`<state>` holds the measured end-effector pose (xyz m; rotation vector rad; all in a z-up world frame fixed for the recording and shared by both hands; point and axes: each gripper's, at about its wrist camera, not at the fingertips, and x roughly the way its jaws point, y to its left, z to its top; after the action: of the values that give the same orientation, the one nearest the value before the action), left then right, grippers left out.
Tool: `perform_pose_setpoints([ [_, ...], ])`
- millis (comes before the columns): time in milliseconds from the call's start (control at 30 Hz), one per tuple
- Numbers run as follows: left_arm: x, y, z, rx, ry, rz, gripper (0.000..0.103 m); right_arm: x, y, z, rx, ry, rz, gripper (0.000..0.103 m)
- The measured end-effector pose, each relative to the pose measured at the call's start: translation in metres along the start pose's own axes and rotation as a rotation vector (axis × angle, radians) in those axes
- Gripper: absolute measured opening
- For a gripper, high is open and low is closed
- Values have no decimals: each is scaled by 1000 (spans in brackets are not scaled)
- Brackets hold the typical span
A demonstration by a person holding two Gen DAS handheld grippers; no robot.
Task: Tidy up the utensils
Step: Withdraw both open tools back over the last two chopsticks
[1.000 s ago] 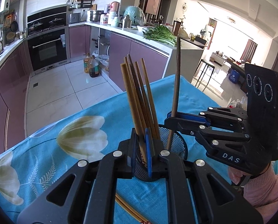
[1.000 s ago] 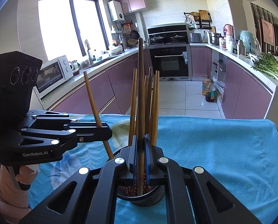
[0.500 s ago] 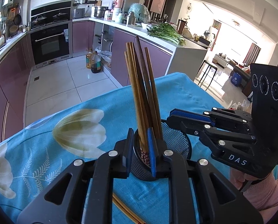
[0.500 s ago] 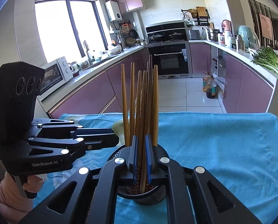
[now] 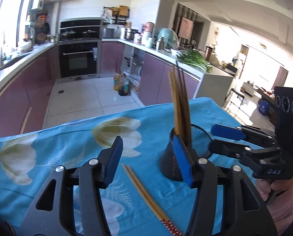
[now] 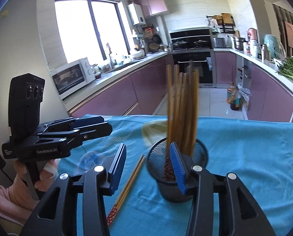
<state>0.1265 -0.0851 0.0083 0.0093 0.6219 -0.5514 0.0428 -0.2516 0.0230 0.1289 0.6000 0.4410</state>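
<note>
Left gripper (image 5: 148, 161): your jaws now stand wide apart and empty; half a second ago they were closed around the chopsticks in the holder.
Right gripper (image 6: 149, 167): your jaws are likewise spread apart, holding nothing; earlier they were pinched on a dark chopstick standing in the holder.
Mesh holder (image 6: 197, 151): black, upright on the cloth, just beyond your right gripper's right finger; in the left wrist view (image 5: 197, 135) it sits right of centre, where before it was straight ahead between the fingers.
Standing chopsticks (image 6: 183, 108): a bundle upright in the holder, blurred, all released; the dark one has joined them.
Loose pair of chopsticks (image 5: 144, 192): lying flat on the cloth just left of the holder, red-patterned ends toward the near edge; it now shows between your left gripper's fingers.
Tablecloth (image 6: 254, 147): blue, with pale flower print.
Background: kitchen with purple cabinets (image 6: 115, 100), oven (image 5: 78, 60) at the far wall.
</note>
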Motion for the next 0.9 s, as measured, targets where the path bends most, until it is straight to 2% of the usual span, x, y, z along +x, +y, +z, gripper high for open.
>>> perform_pose_setpoints([
  [67,-8,5,-10,4,-13,46,68,2,7,-5,-13,11,12,50],
  [233,-21,16,-40,-5,-13,130,83,19,19,-27,-26,67,29,57],
  [300,-22,18,-52,-10,-6,161,84,29,24,-34,-32,112,18,58],
  [400,-22,23,-67,-30,21,169,85,42,28,-46,-28,166,26,58],
  [600,-15,26,-87,-40,70,196,85,54,33,-59,0,219,31,58],
  [900,-3,27,-100,-41,128,205,85,68,35,-78,6,290,15,49],
])
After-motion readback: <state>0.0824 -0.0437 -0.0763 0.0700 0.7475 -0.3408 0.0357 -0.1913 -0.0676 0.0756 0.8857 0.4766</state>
